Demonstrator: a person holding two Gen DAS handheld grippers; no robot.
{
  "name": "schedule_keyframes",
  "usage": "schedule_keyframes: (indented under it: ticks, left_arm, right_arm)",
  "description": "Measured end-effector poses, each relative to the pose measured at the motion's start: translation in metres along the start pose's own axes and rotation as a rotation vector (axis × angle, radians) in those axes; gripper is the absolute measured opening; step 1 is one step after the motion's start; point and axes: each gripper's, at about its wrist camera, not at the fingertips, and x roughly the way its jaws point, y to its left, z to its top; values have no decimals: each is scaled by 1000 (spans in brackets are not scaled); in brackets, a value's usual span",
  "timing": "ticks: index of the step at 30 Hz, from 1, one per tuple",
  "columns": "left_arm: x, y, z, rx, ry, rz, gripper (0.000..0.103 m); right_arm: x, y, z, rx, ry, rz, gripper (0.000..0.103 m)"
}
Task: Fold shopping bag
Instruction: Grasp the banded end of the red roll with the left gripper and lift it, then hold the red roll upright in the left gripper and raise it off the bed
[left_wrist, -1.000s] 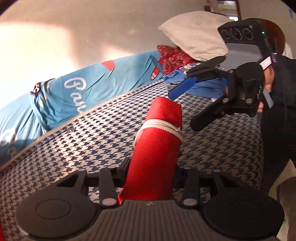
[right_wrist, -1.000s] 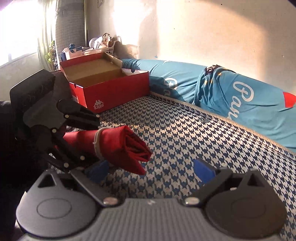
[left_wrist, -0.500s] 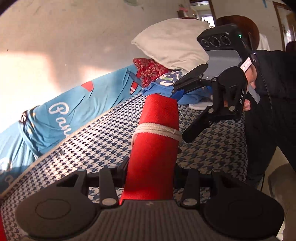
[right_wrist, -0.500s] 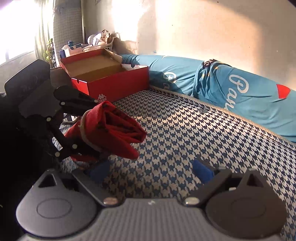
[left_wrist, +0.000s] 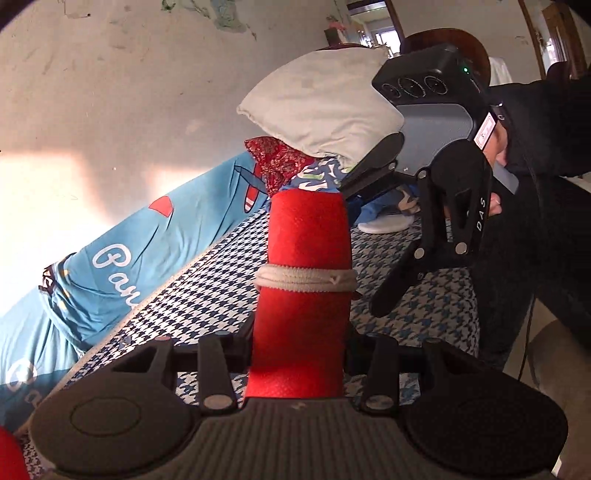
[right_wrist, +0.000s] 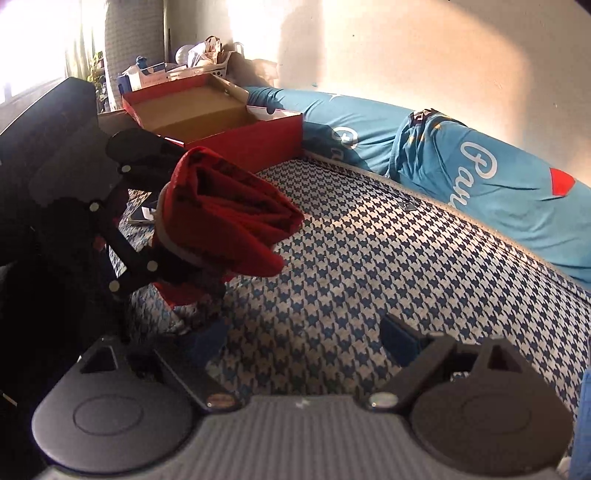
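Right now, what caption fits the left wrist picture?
Left gripper holds a rolled red shopping bag, tied with a white cord.

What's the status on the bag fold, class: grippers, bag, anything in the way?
Left gripper shut on rolled red bag, held above the bed. White band around its middle. Right gripper open, empty. Nothing in the way.

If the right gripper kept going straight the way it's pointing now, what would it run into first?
Nothing is between the open fingers of the right gripper. Straight on, it would probably reach the houndstooth bed cover first, then the blue bedding at the wall. The rolled red bag sits off to its left. Depth is uncertain.
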Motion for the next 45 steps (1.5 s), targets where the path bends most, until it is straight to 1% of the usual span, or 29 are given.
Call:
schedule_keyframes:
  ticks: [4,7,10,16,20,23,26,27,28,30,31,32,35,36,37,38,39,41,45]
  left_arm:
    - [-4,0,1,-18,3,22,41]
    - [-4,-4,3,-38,9,80,41]
    - [-4,-5,4,-64,7,97,41]
    - [-14,-13,3,4,-26,11,41]
    - [-22,-9,3,48,-25,-59,41]
    - [-27,-5,3,73,-33,-78,41]
    - [-29,-2,3,77,-35,-101,41]
    - [-29,-1,4,75,-35,-107,41]
    - [-30,-1,4,72,-37,-119,41]
    - [-31,0,5,67,-43,-146,41]
    - [-31,-1,6,66,-41,-157,41]
    - [-31,-1,6,65,-39,-167,41]
    - [-29,1,6,62,-34,-191,41]
    - [-29,2,6,58,-34,-199,41]
    - [-30,2,6,56,-33,-208,41]
    - [-31,3,6,54,-32,-216,41]
    - [-31,3,6,53,-31,-222,41]
    - [-33,4,6,48,-29,-245,41]
    - [-36,8,7,39,-18,-299,41]
  right_arm:
    - [-2,6,3,-21,16,-31,91]
    - [-3,11,4,-37,28,-54,92]
    - [-5,16,6,-53,39,-77,92]
    - [-8,26,10,-92,63,-118,92]
    - [-10,43,13,-191,76,-86,92]
    - [-14,49,13,-255,96,-86,91]
    - [-16,52,12,-289,123,-82,86]
    - [-17,52,13,-294,129,-78,82]
    - [-18,53,13,-299,136,-75,80]
    - [-20,54,14,-308,149,-68,69]
    - [-21,54,15,-312,153,-63,68]
    - [-23,55,16,-315,152,-59,63]
    - [-27,57,20,-321,149,-44,54]
    - [-29,57,21,-323,148,-39,47]
    - [-31,58,23,-326,147,-34,44]
    - [-32,58,24,-328,146,-29,40]
    - [-34,59,25,-330,145,-24,32]
    - [-37,60,28,-334,143,-14,26]
    - [-44,62,33,-343,138,6,26]
